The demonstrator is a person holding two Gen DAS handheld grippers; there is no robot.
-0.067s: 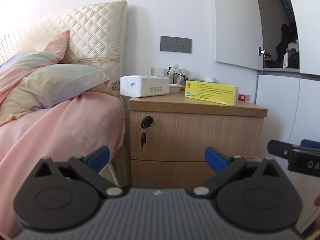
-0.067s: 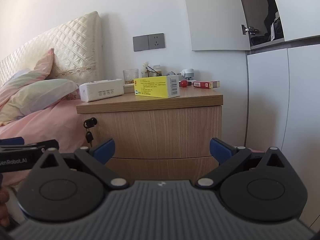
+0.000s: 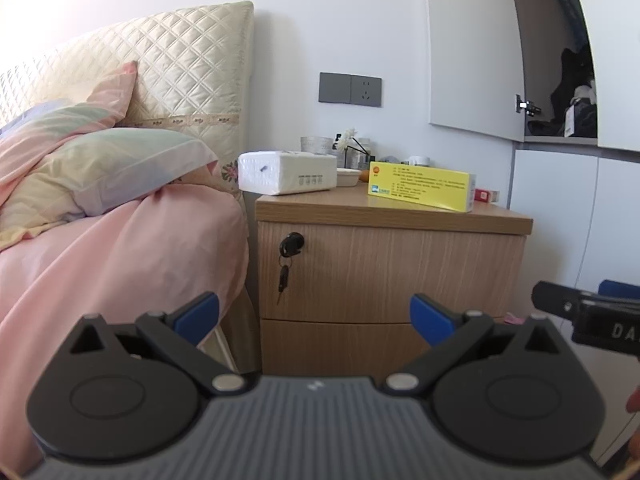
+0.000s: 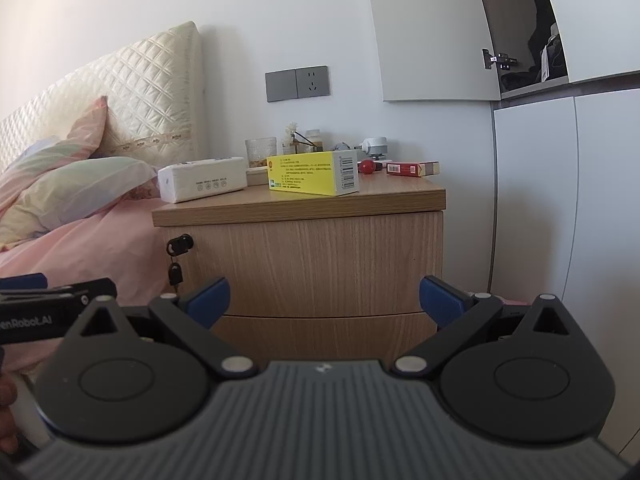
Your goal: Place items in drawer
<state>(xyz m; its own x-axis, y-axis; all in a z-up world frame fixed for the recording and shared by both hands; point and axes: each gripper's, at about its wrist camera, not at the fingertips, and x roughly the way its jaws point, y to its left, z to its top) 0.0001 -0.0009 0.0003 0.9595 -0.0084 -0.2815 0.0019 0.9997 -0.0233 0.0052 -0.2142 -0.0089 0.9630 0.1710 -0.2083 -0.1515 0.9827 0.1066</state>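
Facing the nightstand (image 3: 392,272) at frame centre, both tongs, left (image 3: 315,317) and right (image 4: 324,300), spread empty; yellow box (image 4: 312,178), tissue pack (image 3: 286,171) on top, bed (image 3: 100,264) left.

Bright, soft daylight fills both fisheye views, strongest toward ten o'clock, where the wall (image 3: 80,8) washes out pinkish. The nightstand (image 4: 304,204) casts a faint shadow toward three o'clock. Edges curve and darken at the corners; focus is sharp throughout

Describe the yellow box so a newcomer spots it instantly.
Find the wooden nightstand beside the bed. On its top, right of the white tissue pack, stands the yellow box: the only bright yellow item, long, with a barcode on its white end.
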